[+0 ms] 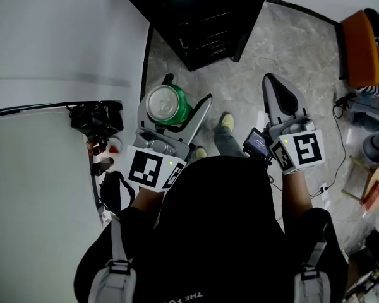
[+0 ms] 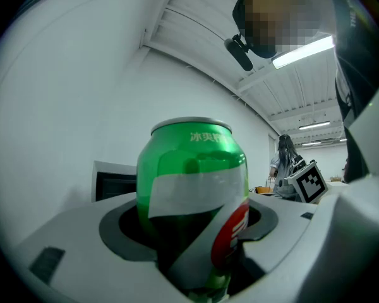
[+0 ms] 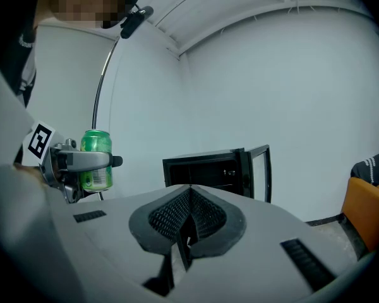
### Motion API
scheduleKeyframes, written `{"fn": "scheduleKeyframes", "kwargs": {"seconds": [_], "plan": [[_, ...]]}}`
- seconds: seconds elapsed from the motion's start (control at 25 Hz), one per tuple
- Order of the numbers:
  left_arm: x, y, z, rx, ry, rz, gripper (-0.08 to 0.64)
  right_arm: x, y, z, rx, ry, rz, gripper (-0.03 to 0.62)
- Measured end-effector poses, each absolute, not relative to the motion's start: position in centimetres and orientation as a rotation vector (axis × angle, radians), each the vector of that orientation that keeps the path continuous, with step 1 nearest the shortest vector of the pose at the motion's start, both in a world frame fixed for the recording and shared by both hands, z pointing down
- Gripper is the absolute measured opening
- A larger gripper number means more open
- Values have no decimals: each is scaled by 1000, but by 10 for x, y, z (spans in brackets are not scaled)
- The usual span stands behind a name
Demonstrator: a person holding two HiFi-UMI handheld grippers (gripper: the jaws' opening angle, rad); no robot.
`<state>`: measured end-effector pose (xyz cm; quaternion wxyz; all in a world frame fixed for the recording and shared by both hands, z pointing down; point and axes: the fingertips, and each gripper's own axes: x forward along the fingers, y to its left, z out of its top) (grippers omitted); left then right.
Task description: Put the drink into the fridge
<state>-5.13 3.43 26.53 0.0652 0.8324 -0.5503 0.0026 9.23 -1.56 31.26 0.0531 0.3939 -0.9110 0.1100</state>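
Head view: left gripper [image 1: 187, 92] pinches the green can [image 1: 167, 105] short of the black fridge [image 1: 202, 17]; right gripper [image 1: 271, 84] jaws pressed together, empty. Left gripper view: the can (glossy metal) could slip. Right gripper view: it may clip the open door [image 3: 260, 169].

Counted one green can [image 1: 167, 105], one black fridge [image 3: 205, 169], one orange chair [image 1: 363, 49], two grippers, left gripper [image 1: 188, 88], right gripper [image 1: 271, 84].

drink can [image 1: 167, 105]: green, silver top, upright, clamped in left gripper [image 1: 186, 90] | fridge [image 3: 205, 169]: black, door open
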Motion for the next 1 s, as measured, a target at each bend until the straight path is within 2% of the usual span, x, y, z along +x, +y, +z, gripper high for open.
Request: {"fn": "scheduleKeyframes", "kwargs": {"seconds": [1.0], "plan": [[-15,-21,262,2483,-1714,42,339,122,-72,327,1138,-2795,377,9]]}}
